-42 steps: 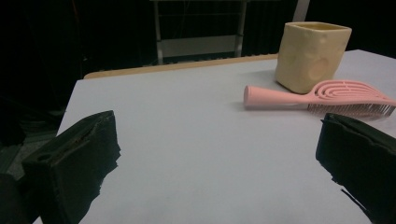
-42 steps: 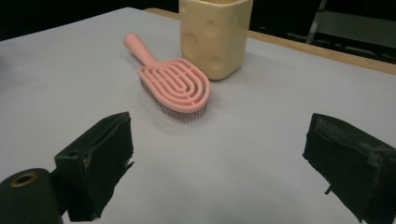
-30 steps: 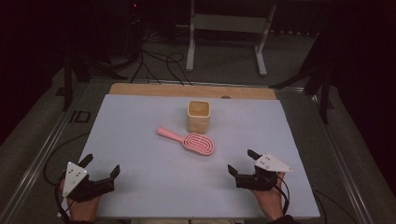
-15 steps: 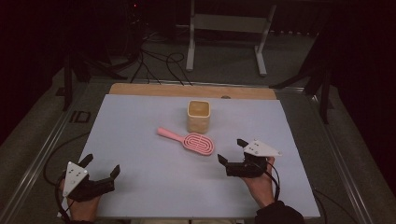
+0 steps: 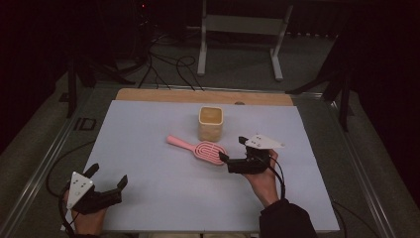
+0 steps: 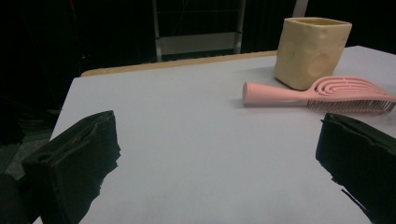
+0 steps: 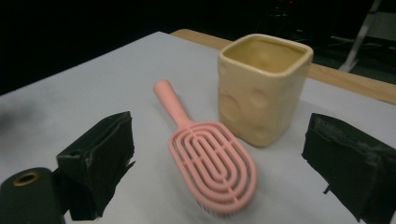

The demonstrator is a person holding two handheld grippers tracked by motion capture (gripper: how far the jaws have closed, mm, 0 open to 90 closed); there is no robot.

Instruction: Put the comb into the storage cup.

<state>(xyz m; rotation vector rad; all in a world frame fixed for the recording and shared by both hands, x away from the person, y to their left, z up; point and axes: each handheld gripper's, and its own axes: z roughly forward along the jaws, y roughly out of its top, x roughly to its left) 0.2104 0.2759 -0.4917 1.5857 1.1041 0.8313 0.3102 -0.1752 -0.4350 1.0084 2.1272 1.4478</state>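
**Surfaces under my grippers**

The pink brush (image 7: 211, 164) beside the cup looks like smooth, slightly glossy plastic. The yellow cup (image 7: 261, 91) looks glazed, dimpled and softly shiny. Under the cup, the pale sheet (image 5: 163, 198) is matt and smooth; behind the cup runs bare wood (image 5: 163, 95). My jaw pads look rough, matt black.
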